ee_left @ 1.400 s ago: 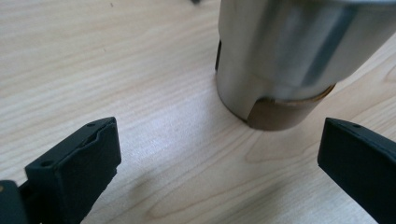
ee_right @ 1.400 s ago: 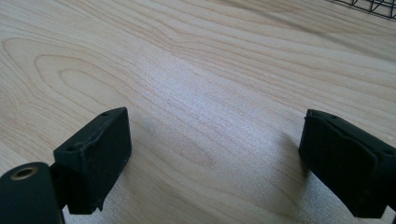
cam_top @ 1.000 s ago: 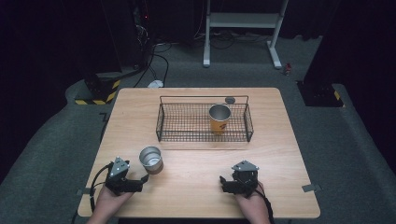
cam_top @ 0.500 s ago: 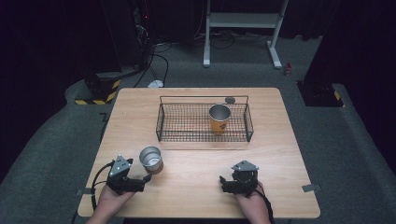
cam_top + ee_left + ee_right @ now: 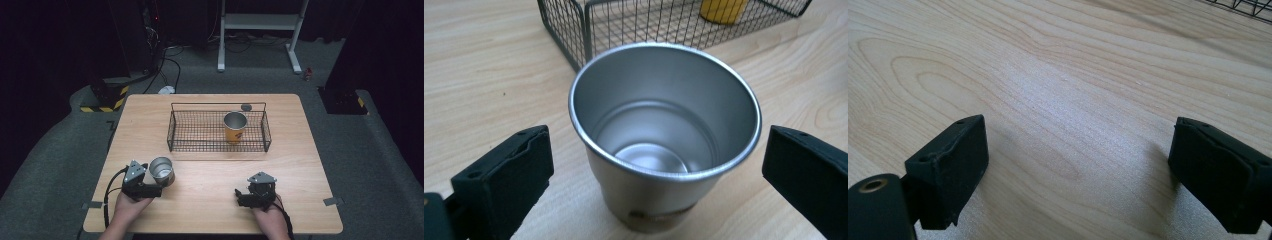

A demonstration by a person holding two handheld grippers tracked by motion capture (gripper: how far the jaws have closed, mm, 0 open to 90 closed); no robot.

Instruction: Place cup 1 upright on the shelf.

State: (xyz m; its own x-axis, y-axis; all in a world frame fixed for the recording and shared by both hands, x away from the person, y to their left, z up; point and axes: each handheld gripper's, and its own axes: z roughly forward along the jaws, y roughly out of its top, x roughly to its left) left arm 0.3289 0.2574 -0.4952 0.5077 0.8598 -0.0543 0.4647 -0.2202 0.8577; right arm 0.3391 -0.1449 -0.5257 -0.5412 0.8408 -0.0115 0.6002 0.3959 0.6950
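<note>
- The left tool (image 5: 159,183) is straddling a bare steel cup (image 5: 664,135) that is standing upright on the desk (image 5: 210,200), near its front left part; the jaws are spread wide on either side of the cup, apart from its wall, so nothing is being gripped yet.
- The right tool (image 5: 1078,170) is resting released over bare wood at the front right, its jaws gaping with nothing between them.
- A yellow-sleeved cup (image 5: 235,127) is already standing upright inside the wire basket (image 5: 172,135) at the middle of the desk, which suggests one cup is stowed.
- Judging by this, the work is sitting about halfway: the steel cup is waiting to be clamped, lifted and set into the basket beside the other.
</note>
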